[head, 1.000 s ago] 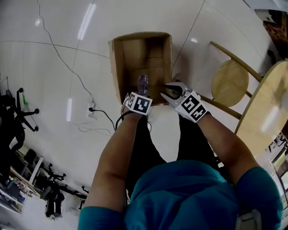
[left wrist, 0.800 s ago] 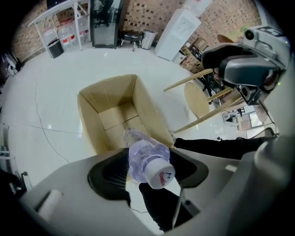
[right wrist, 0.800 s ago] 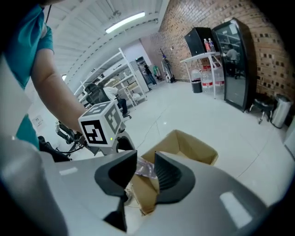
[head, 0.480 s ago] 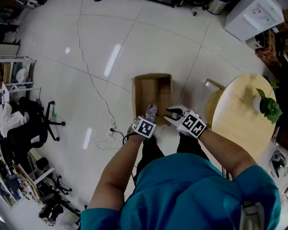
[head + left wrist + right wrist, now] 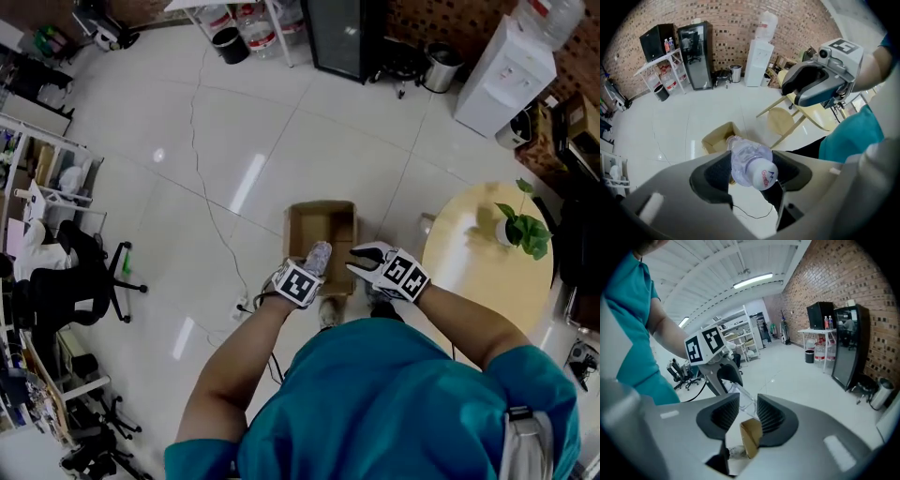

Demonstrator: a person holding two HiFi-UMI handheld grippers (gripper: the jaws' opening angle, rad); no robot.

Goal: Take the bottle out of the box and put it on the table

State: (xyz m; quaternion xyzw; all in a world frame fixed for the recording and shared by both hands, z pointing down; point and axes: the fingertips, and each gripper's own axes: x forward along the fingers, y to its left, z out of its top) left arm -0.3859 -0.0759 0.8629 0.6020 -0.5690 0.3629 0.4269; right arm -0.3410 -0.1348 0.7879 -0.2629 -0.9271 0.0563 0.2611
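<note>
While left gripper (image 5: 310,269) jaws clamp one bottle (image 5: 749,159), right gripper (image 5: 363,261) jaws agape; one box (image 5: 323,225) below

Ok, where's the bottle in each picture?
Head view: bottle, middle, in the left tool, over the cardboard box's near end.
Left gripper view: centre, gripped between the jaws, cap towards camera.
Right gripper view: centre, seen through the open right tool's gap.
Shared landmark: the box, right beside the bottle in all three.

Clear crinkled plastic bottle (image 5: 746,158), matt cardboard box (image 5: 323,225), glossy tiled floor (image 5: 309,141), smooth wooden table (image 5: 469,272)
</note>
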